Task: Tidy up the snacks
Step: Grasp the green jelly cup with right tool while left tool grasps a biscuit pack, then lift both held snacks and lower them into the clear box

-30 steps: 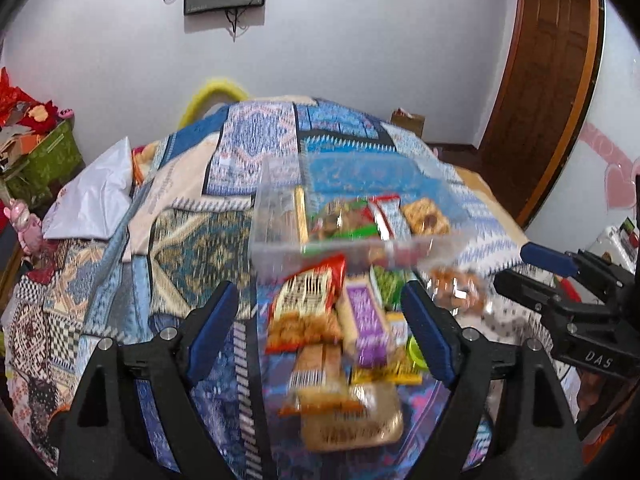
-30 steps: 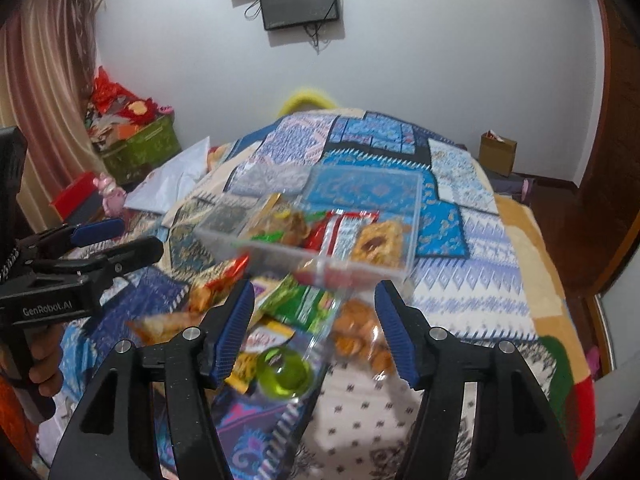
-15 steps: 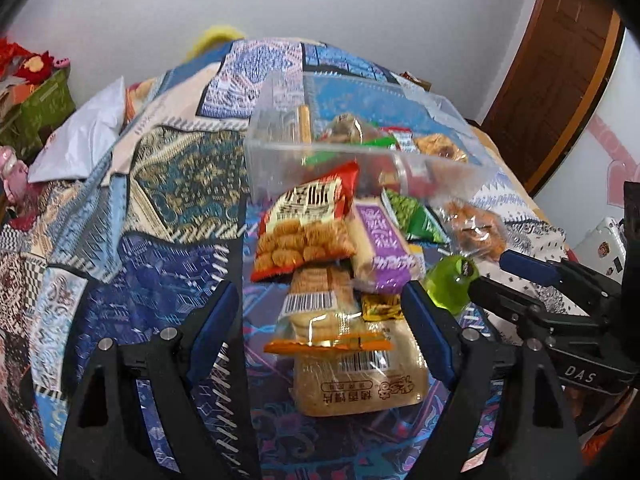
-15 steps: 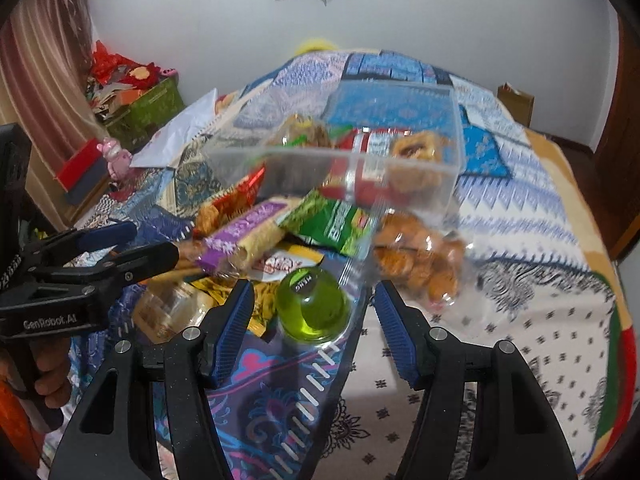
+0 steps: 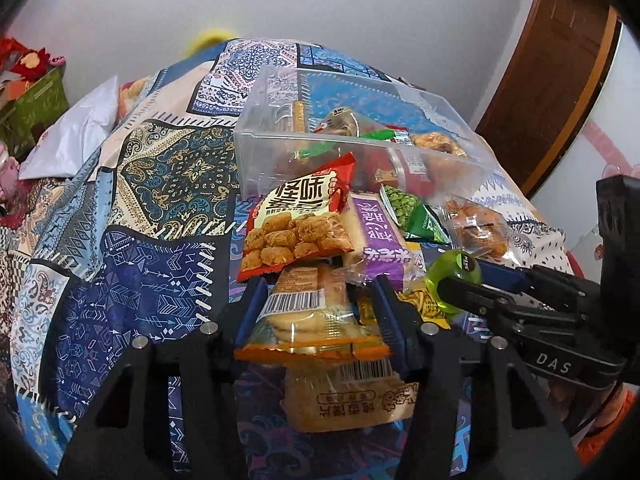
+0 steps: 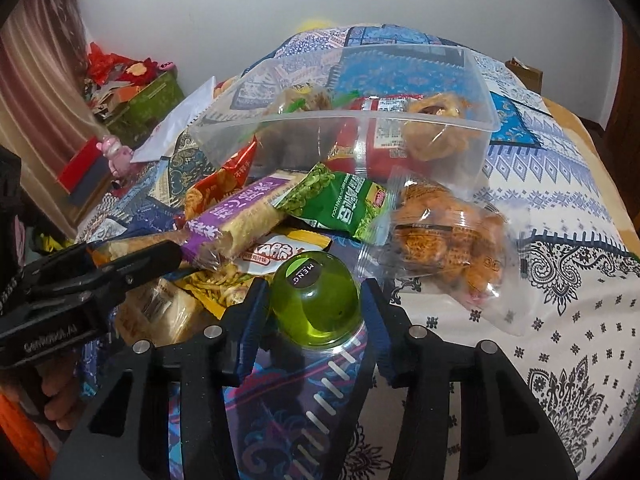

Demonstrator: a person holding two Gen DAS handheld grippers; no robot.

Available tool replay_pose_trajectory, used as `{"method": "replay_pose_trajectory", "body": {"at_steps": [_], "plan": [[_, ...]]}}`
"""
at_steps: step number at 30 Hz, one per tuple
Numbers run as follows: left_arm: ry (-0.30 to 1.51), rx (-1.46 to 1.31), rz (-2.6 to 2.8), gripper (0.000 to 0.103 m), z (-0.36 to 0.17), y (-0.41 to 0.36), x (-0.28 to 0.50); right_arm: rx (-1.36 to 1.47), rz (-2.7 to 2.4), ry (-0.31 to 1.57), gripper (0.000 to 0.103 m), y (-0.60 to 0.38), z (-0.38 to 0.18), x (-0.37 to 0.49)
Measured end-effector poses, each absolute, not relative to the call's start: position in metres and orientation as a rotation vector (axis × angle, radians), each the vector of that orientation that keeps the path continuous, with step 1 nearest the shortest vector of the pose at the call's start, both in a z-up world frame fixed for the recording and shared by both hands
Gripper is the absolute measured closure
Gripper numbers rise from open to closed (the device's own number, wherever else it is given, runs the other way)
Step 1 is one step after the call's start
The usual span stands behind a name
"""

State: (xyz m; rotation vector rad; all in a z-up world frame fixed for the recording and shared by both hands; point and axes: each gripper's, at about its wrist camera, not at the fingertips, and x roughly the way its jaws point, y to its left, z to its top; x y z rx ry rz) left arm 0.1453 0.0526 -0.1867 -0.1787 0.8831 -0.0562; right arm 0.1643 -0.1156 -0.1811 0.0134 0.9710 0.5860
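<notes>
Both wrist cameras sit low and close over the bed, facing the far wall. Each frames the snack pile with the clear bin toward 12 o'clock, and they share the green jelly cup.

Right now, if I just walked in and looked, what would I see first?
Probably the shiny green jelly cup, sitting right between the fingers of the right gripper. Next, the heap of colourful snack packets on the patterned bedspread, where the left gripper closes around an orange-edged biscuit pack. Behind the heap stands a clear plastic box already holding some snacks.
</notes>
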Motion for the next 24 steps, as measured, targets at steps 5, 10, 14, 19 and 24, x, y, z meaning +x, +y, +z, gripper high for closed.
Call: {"method": "replay_pose_trajectory", "body": {"at_steps": [5,10,14,19,24], "plan": [[0.876,-0.194,-0.053,0.051,-0.184,0.056,0.14,0.024,0.589,0.965,0.06,-0.116,-0.181,0.164],[0.827,-0.177,-0.039,0.052,-0.167,0.057,0.128,0.029,0.584,0.955,0.06,-0.12,-0.177,0.162],[0.785,-0.173,-0.028,0.052,-0.15,0.059,0.12,0.04,0.578,0.936,0.061,-0.127,-0.17,0.16],[0.738,-0.161,-0.021,0.052,-0.13,0.059,0.114,0.06,0.571,0.901,0.061,-0.136,-0.156,0.158],[0.685,-0.158,-0.027,0.052,-0.11,0.058,0.111,0.066,0.559,0.855,0.061,-0.142,-0.139,0.156]]}}
